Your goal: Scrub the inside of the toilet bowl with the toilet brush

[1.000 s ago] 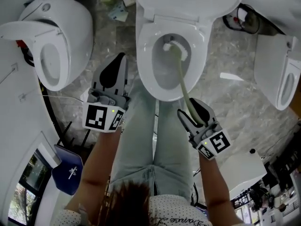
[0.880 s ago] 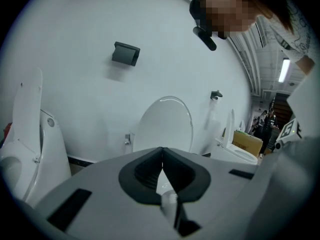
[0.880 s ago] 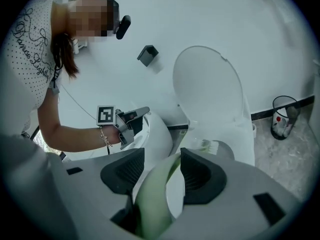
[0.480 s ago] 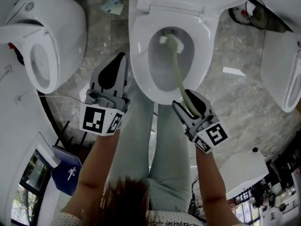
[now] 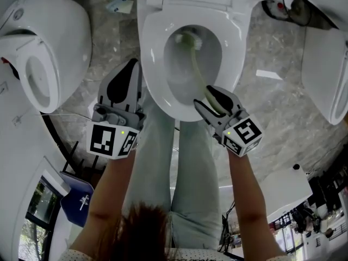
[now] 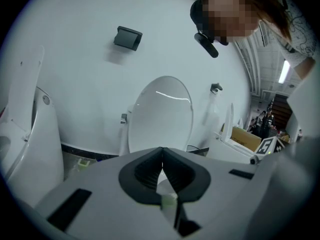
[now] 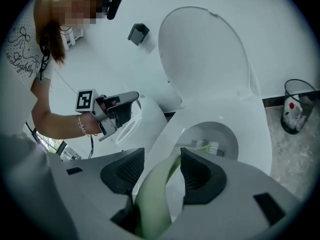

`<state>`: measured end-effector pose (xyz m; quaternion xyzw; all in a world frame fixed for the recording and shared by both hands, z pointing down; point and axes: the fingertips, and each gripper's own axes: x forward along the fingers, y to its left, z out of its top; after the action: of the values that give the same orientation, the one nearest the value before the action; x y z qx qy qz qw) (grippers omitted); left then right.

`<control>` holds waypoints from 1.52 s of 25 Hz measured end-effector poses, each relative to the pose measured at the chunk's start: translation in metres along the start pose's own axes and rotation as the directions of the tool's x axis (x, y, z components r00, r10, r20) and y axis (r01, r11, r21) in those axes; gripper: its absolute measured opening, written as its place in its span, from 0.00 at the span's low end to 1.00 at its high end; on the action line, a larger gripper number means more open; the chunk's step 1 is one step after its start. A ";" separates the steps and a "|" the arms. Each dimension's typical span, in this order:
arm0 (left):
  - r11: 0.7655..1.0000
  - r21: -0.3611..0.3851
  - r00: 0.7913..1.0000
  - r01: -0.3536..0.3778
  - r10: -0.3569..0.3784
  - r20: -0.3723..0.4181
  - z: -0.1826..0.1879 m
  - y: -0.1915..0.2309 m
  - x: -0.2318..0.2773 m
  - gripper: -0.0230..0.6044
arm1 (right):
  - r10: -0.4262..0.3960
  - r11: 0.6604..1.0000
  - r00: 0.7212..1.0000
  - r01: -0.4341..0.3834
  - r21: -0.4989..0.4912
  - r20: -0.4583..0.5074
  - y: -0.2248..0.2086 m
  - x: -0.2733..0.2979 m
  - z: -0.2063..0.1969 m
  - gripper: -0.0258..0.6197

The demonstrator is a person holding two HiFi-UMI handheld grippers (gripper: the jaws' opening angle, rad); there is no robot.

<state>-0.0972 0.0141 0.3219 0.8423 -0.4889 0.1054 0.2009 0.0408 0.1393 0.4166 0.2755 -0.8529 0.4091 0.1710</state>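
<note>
Toilet brush point(image 5: 196, 67) sits head-down in the toilet bowl point(image 5: 154, 64), upper centre of the head view; right gripper point(image 5: 211, 98) clamps its handle; left gripper point(image 5: 130, 69) hangs left of the bowl, jaws together, empty; scrubbing seems under way; next, sweep bristles round the wall.

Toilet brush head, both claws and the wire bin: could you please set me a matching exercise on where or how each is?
1 brush head
2 left claw
3 right claw
4 wire bin

A shut, empty
B on the floor, to the right
C inside the toilet bowl
D shut on the toilet brush handle

Pairs: 1-C, 2-A, 3-D, 4-B
</note>
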 end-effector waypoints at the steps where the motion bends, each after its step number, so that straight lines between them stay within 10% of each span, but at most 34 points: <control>1: 1.000 -0.001 1.000 0.003 -0.003 0.004 0.002 -0.001 0.001 0.04 | 0.005 1.000 1.000 -0.005 -0.009 -0.012 -0.004 0.004 -0.001 0.37; 24: 0.999 0.000 0.999 0.032 -0.032 -0.024 -0.002 -0.007 0.009 0.04 | -0.061 0.978 0.976 0.016 -0.210 -0.209 -0.057 0.059 -0.014 0.37; 38: 0.999 0.009 0.999 0.036 -0.036 -0.026 -0.002 -0.007 0.005 0.04 | -0.162 0.987 0.976 0.161 -0.015 -0.143 -0.068 0.053 -0.013 0.35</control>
<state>-0.0883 0.0139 0.3242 0.8506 -0.4704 0.1151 0.2050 0.0415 0.0974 0.4924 0.3133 -0.8138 0.4113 0.2653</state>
